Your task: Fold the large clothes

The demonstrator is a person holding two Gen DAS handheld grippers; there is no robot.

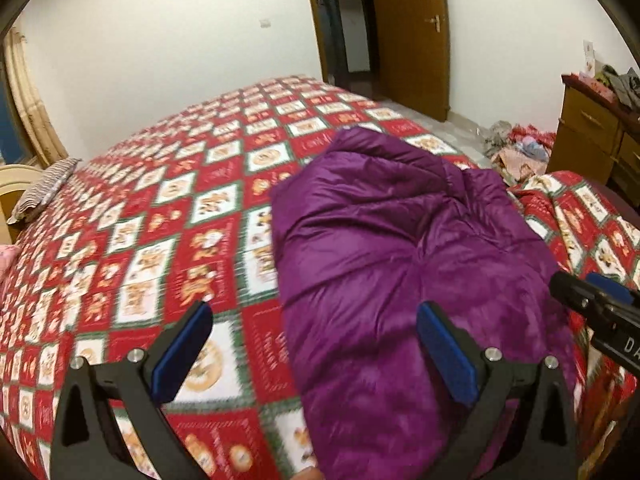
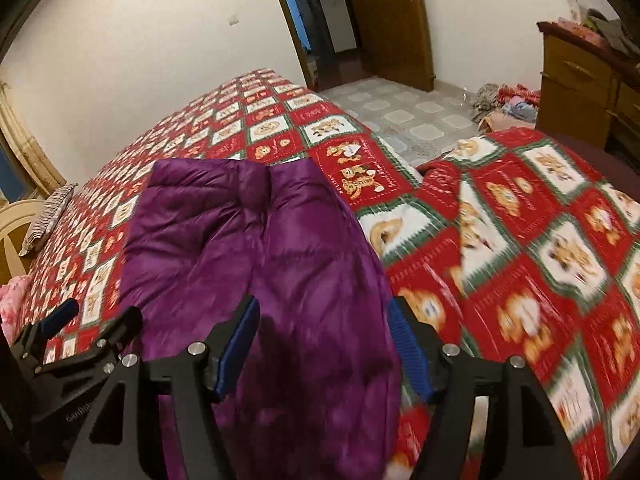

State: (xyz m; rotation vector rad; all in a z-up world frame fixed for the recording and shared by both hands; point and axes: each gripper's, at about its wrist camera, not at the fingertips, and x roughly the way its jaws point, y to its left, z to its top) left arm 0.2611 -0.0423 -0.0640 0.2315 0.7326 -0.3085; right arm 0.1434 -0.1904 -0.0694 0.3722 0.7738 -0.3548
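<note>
Red and white teddy-bear bedspread [image 1: 168, 216] over the bed, striped pillow [image 1: 44, 190] at its far left edge, open wooden door [image 1: 412, 32], wooden dresser [image 1: 596, 136] at right, heap of clothes [image 2: 506, 106] on tiled floor [image 2: 404, 112].

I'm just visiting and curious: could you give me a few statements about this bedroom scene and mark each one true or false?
1. The purple jacket lies on the bed cover. True.
2. The left gripper is clamped on the jacket. False: its jaws are open and hold nothing.
3. The right gripper is open. True.
4. The wooden door is closed. False: it stands open.
5. The bed cover is plain blue. False: red and white squares with bears.
</note>
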